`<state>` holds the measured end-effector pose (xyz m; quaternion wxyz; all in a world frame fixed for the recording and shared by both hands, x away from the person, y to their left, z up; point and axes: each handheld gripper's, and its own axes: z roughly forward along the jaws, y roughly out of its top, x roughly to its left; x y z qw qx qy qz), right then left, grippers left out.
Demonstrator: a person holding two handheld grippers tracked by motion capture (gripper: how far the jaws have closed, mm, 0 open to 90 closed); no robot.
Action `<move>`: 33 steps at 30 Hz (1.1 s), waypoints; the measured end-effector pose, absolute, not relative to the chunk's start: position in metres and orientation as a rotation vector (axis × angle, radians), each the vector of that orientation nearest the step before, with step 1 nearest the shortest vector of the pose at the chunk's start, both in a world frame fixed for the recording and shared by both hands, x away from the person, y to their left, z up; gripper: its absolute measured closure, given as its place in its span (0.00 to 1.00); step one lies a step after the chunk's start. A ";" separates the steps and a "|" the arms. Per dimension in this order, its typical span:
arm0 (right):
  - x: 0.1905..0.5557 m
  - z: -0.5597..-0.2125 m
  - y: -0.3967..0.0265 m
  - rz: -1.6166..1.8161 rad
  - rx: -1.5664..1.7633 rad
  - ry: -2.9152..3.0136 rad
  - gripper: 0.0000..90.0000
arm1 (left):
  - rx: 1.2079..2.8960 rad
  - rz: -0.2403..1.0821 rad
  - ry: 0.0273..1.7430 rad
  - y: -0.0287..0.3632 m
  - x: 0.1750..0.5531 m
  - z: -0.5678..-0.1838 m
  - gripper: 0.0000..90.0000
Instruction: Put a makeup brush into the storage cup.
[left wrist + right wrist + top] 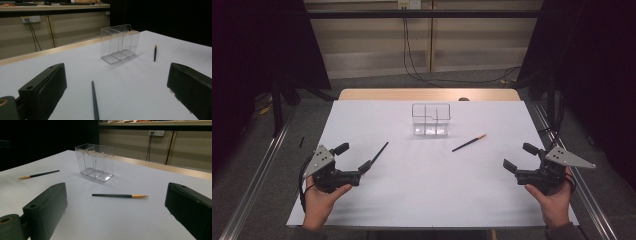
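Observation:
A clear plastic organizer (431, 120) with three compartments stands upright at the back middle of the white table (427, 195). One dark pencil (379, 152) lies in front of my left gripper (353, 157), whose jaws are open and hold nothing. A second dark pencil with an orange tip (468, 143) lies to the right of the organizer, ahead of my right gripper (519, 157), also open and holding nothing. In the left gripper view the near pencil (94, 100) lies on the table between the wide jaws, with the organizer (120, 43) beyond. In the right gripper view the orange-tipped pencil (119, 195) lies ahead, with the organizer (96, 162) behind it.
A wooden strip (427, 94) borders the table's far edge. Metal rails (257, 175) run along both sides of the table. Black cables (412, 55) hang down the back wall. Dark curtains stand at the left and right.

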<state>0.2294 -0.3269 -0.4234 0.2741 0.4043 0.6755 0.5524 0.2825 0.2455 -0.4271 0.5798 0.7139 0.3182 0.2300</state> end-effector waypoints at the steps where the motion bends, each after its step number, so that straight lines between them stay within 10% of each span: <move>1: 0.229 -0.424 -0.327 1.488 1.097 1.819 0.04 | 1.669 0.541 0.747 0.246 0.283 -0.427 0.02; 33: 0.231 -0.423 -0.313 1.470 1.050 1.847 0.04 | 1.642 0.531 0.785 0.241 0.291 -0.422 0.03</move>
